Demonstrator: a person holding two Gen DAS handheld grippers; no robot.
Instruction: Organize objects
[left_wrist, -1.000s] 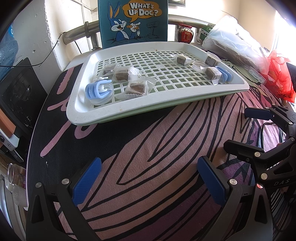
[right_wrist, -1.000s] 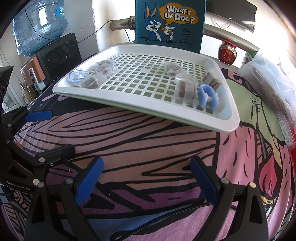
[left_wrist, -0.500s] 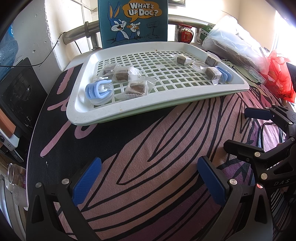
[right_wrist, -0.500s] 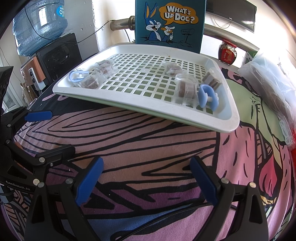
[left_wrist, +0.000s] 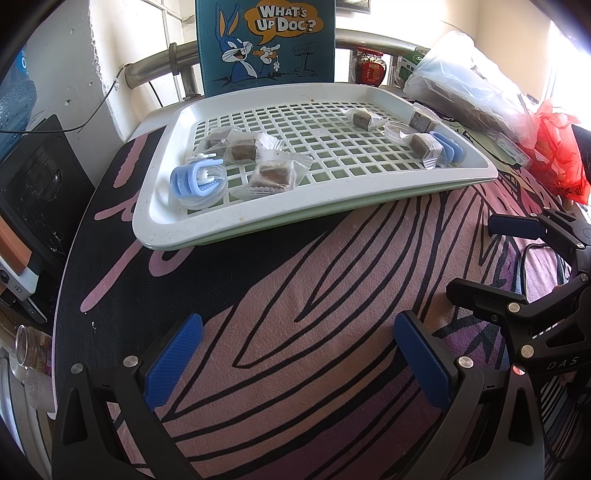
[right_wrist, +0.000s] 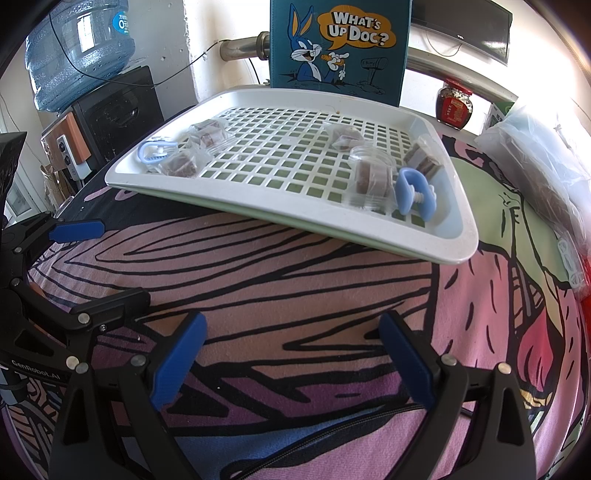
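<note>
Your left tongs (left_wrist: 295, 354) and your right tongs (right_wrist: 291, 354) sit exactly where they were a second ago; nothing on the tabletop (left_wrist: 332, 295) has moved either, and the tray's contents lie as before. Both tongs are spread wide, their blue pads (left_wrist: 173, 362) well apart, and neither holds or touches anything; each hangs low over the pink, black-lined cloth with bare cloth between its fingers.

From the left wrist view you see the right tongs off to the right side; from the right wrist view the left tongs appear at the left edge, also gaping.

Ahead of both, the white slotted tray (left_wrist: 177, 229) rests on the tabletop, well apart from your tongs. At its left end lie three wrapped brown cubes (left_wrist: 273, 173) close together, with a light blue clip (left_wrist: 197, 181) just beside them near the rim. At its right end lie more wrapped cubes (right_wrist: 369, 177) and a second blue clip (right_wrist: 415, 195) close to the right rim. Behind the tray stands a teal cartoon rabbit board (right_wrist: 338, 40).
</note>
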